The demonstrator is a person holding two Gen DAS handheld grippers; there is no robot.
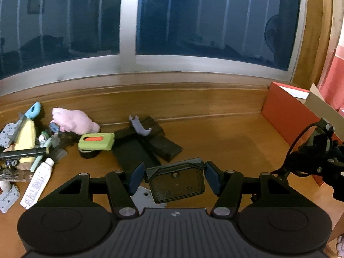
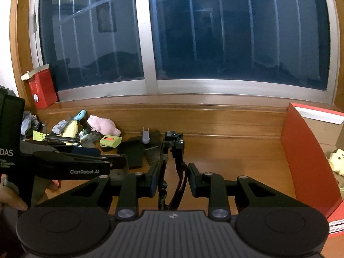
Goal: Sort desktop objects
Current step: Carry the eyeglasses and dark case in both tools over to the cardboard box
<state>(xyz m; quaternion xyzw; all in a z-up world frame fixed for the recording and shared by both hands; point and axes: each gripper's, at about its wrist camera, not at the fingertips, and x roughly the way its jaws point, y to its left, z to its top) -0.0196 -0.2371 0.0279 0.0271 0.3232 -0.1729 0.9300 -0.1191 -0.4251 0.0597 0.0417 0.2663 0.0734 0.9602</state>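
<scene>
Clutter heap, left edge of the left wrist view: one white tube [image 1: 38,183] lying flat, one yellow soft shape [image 1: 26,137], one light-blue handle [image 1: 33,110] and two grey studded blocks [image 1: 7,196]; other small pieces there are too tangled to count.
Pink plush [image 1: 74,121]: one, upper left of centre, lying on the worktop [image 1: 225,133] just behind the heap.
Green case [image 1: 96,141]: one, with one orange oval on its top face, resting on a dark round item just right of the plush.
Black flat slabs [image 1: 148,144]: at least three, overlapping at the centre; one small lilac clip [image 1: 139,126] lies on them.
Left claw [image 1: 174,177]: low centre of the left wrist view, its two blue pads spread wide on either side of one black moulded plate [image 1: 176,180]; whether the pads touch the plate I cannot tell.
Right claw [image 2: 172,178]: low centre of the right wrist view, pads parted a moderate way, with one black bracket with cables [image 2: 173,150] standing upright between them; the left pad is at the bracket, the right pad stands apart from it.
Red boxes: two in the right wrist view, a small red box [image 2: 43,90] on the sill at upper left and a large red box [image 2: 305,157] at the right edge.
Yellow plush [image 2: 336,161]: one, inside the large box.
</scene>
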